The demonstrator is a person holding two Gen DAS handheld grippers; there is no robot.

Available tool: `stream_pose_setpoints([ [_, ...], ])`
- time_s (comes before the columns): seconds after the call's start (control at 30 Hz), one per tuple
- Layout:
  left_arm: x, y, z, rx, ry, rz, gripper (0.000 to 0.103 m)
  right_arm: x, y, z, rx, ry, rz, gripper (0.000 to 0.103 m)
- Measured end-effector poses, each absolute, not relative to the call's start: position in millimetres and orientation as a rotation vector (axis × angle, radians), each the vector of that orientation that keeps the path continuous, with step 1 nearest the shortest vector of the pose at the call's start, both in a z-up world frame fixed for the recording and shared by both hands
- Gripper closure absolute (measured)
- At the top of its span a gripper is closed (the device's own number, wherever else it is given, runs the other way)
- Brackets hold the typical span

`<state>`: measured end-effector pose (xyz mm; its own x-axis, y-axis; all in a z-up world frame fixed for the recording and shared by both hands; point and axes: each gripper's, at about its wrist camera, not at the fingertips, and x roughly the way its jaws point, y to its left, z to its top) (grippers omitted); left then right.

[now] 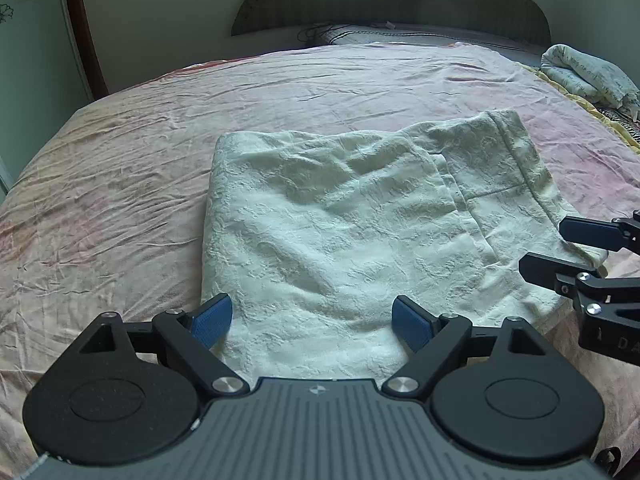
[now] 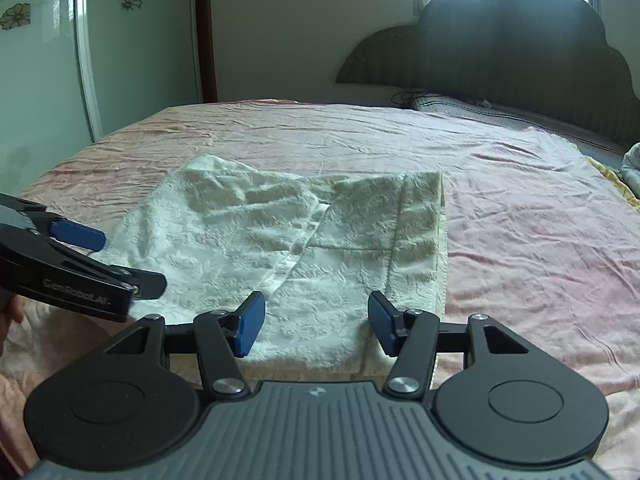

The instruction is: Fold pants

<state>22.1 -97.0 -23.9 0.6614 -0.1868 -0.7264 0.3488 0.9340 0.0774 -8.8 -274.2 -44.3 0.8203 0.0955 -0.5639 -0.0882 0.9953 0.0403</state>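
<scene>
Cream textured pants [image 1: 344,216], folded over, are spread on the pink bedsheet [image 1: 120,184], their near edge lying between and just beyond the fingers of both grippers. Nothing is gripped by the left gripper [image 1: 312,320], whose jaws are held wide apart. The right gripper [image 2: 316,324] is held partly open above the near hem, unclamped. A dark headboard [image 2: 520,52] is seen far beyond the fingers.

Pink wrinkled bedsheet [image 1: 320,80], dark scalloped headboard [image 2: 520,48], folded blanket [image 1: 588,76] at bed edge, flower-patterned wardrobe [image 2: 40,80].
</scene>
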Motion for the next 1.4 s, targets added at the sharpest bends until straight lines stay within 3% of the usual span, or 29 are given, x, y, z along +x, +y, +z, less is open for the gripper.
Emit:
stream_pose_setpoints([
  [0.47, 27, -89, -19, 0.229, 0.751, -0.303, 0.012, -10, -282, -47, 0.037, 0.605, 0.124, 0.047],
  [0.5, 29, -85, -17, 0.224, 0.735, -0.293, 0.012, -11, -287, -45, 0.055, 0.596, 0.127, 0.046],
  [0.57, 40, -70, -13, 0.191, 0.729, -0.284, 0.011, -10, -304, -41, 0.11, 0.585, 0.122, 0.034],
  [0.6, 49, -61, -13, 0.158, 0.741, -0.285, 0.011, -9, -315, -41, 0.145, 0.578, 0.114, 0.028],
  [0.93, 145, 19, -43, -0.32, 1.051, -0.512, 0.013, 63, -426, -98, 0.715, 0.739, 0.386, 0.028],
  [1.27, 160, -7, -56, -0.389, 1.069, -0.73, 0.012, 135, -416, -117, 0.814, 0.795, 0.716, 0.026],
  [1.33, 152, -18, -54, -0.353, 1.034, -0.743, 0.015, 142, -407, -115, 0.799, 0.8, 0.697, 0.027],
  [1.37, 147, -23, -53, -0.32, 1.012, -0.74, 0.021, 141, -404, -113, 0.783, 0.802, 0.687, 0.028],
  [1.4, 142, -27, -52, -0.285, 0.994, -0.729, 0.032, 140, -402, -112, 0.768, 0.805, 0.67, 0.035],
])
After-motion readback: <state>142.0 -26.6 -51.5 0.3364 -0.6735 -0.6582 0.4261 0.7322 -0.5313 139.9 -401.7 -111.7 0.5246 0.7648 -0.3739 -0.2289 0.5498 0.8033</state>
